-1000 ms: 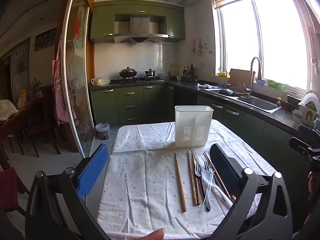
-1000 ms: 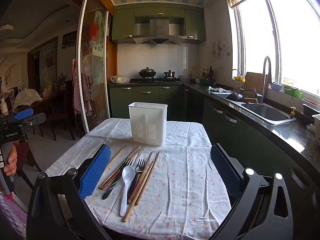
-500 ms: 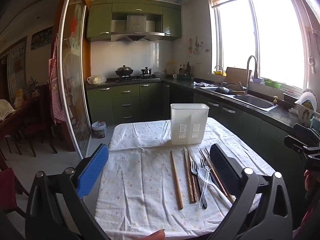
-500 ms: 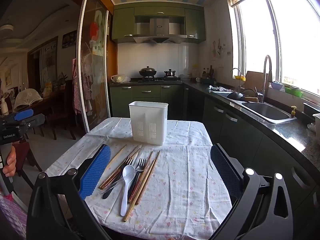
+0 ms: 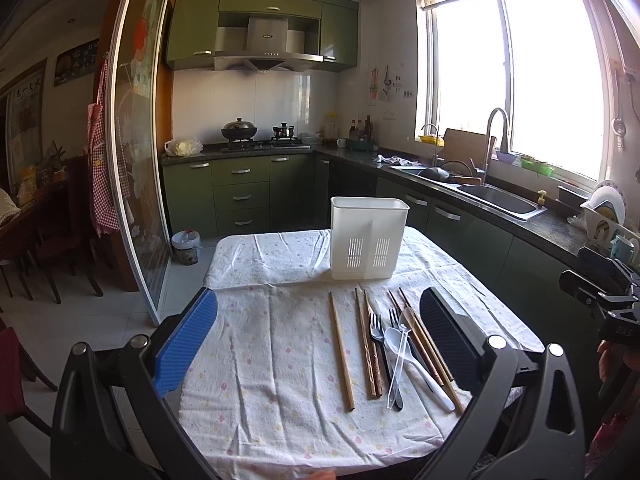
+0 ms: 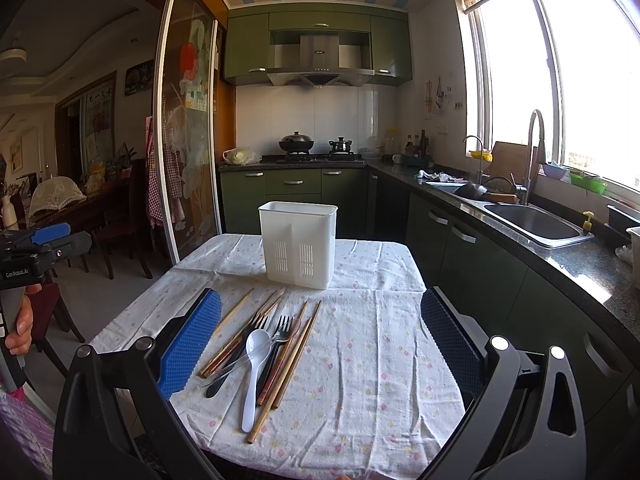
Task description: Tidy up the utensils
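A white slotted utensil holder (image 5: 369,238) (image 6: 298,244) stands upright at the far middle of the cloth-covered table (image 5: 260,360) (image 6: 380,360). In front of it lie several wooden chopsticks (image 5: 340,356) (image 6: 286,366), dark forks (image 5: 377,330) (image 6: 282,330), a white plastic spoon (image 5: 416,364) (image 6: 253,368) and a clear plastic spoon (image 5: 400,356). My left gripper (image 5: 318,324) is open above the table's near edge, nothing between its fingers. My right gripper (image 6: 320,328) is open too, with the utensil pile just inside its blue left finger (image 6: 192,344).
A dark counter with a sink (image 6: 536,220) and green cabinets runs along the right. A glass sliding door (image 5: 138,184) and dining chairs (image 5: 60,248) stand left. A stove with pots (image 6: 316,150) is at the back. A hand (image 6: 20,320) holds the left gripper's handle.
The left gripper's view has shifted slightly; the holder and utensils sit a little further left in it. The right gripper has barely moved. Nothing on the table has been touched.
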Available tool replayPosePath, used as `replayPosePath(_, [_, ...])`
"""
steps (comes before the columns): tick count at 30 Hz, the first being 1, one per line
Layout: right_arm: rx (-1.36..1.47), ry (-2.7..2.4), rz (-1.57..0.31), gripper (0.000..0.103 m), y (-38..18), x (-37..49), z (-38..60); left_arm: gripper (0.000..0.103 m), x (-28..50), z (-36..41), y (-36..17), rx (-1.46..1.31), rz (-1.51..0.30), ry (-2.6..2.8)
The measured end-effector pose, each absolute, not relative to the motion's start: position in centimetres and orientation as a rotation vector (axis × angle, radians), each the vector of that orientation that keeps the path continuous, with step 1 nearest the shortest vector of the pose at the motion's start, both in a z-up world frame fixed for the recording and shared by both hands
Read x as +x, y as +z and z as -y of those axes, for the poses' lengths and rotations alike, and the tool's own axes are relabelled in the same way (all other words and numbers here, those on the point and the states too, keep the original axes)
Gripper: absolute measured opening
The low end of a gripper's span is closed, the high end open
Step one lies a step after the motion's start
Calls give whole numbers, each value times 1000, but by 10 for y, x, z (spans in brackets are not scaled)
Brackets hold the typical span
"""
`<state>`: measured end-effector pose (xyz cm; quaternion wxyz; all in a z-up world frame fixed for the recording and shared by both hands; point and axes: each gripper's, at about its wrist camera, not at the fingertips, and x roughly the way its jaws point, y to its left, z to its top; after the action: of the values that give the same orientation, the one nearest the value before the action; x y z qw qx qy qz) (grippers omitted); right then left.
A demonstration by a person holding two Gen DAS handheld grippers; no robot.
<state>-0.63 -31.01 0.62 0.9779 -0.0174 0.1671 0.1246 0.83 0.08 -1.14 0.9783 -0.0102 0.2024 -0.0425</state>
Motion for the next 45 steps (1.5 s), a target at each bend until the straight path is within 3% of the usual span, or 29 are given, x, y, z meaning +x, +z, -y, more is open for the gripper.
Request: replayPosePath(45, [-31,254,-351,99,-9,-2,302,96,7,-2,-13,-10,-418,-72])
